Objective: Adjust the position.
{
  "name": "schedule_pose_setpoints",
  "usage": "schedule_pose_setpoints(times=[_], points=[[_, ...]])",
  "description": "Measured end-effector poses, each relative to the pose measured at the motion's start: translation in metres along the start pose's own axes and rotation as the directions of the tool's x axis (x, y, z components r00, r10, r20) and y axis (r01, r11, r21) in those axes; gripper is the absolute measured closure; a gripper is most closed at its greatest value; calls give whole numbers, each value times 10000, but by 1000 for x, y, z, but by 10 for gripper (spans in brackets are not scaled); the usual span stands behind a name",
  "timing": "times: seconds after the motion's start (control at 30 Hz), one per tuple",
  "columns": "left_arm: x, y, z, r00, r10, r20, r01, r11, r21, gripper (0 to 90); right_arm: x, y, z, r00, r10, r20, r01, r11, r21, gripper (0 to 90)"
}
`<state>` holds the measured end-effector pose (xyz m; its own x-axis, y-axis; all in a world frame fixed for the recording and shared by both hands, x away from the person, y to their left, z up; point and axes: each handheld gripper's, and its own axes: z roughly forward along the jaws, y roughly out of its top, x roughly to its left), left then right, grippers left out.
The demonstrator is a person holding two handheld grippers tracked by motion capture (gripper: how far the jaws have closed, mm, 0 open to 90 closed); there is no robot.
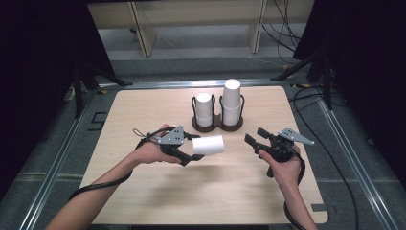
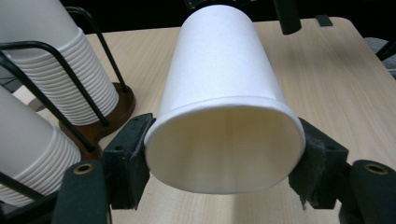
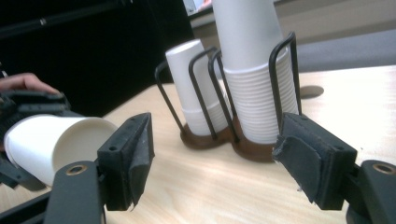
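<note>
Holding a white paper cup (image 1: 208,144) on its side, your left gripper (image 1: 187,154) has its jaws pressed against the cup's rim, one on each side, with the cup above the middle of the wooden table (image 1: 158,191). Your right gripper (image 1: 256,139) sits well apart to the right, jaws spread wide with nothing between them. Bare wood lies open between the two grippers and toward the near edge, while the rounded far corners and the right edge stay free. Behind the cup, near the far edge, a black wire holder (image 1: 218,115) on a dark round base keeps two upside-down stacks of cups (image 1: 231,100), the right stack taller. The cup is smooth, matte and tapered; the jaw pads (image 3: 140,154) look like frayed dark foam. From the left gripper view the stacks are cut off at the frame's edge, and the cup's wide mouth hides the table under it.
</note>
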<state>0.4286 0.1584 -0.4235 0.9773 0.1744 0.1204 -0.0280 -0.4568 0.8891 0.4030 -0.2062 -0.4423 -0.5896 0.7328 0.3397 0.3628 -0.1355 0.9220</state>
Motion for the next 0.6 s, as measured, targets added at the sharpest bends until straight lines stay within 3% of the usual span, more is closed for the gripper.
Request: schedule_pose_setpoints(times=[0.1, 0.17, 0.23, 0.3, 0.33, 0.4, 0.6], points=[[0, 2, -2, 9997, 209, 158, -215, 9990, 382, 300, 1, -1, 0, 9997, -121, -211, 125, 9998, 171, 279], [0, 2, -2, 9996, 179, 235, -188, 9991, 379, 300, 1, 0, 0, 9993, -275, -255, 285, 9989, 385, 279], [0, 3, -3, 9992, 232, 318, -248, 9983, 527, 300, 0, 0, 1, 9962, -825, -292, 839, 9952, 508, 278], [1, 5, -4, 9987, 298, 404, -326, 9970, 701, 300, 0, 1, 1, 9940, -1049, -300, 1064, 9929, 540, 275], [1, 5, -5, 9986, 304, 431, -335, 9967, 743, 300, 2, 1, 1, 9951, -892, -424, 921, 9930, 738, 271], [2, 6, -6, 9982, 327, 496, -371, 9953, 893, 300, 1, 2, 2, 9897, -1348, -488, 1382, 9876, 752, 269], [4, 9, -8, 9964, 478, 696, -567, 9896, 1325, 300, 5, 3, 4, 9823, -1689, -814, 1783, 9758, 1268, 263]])
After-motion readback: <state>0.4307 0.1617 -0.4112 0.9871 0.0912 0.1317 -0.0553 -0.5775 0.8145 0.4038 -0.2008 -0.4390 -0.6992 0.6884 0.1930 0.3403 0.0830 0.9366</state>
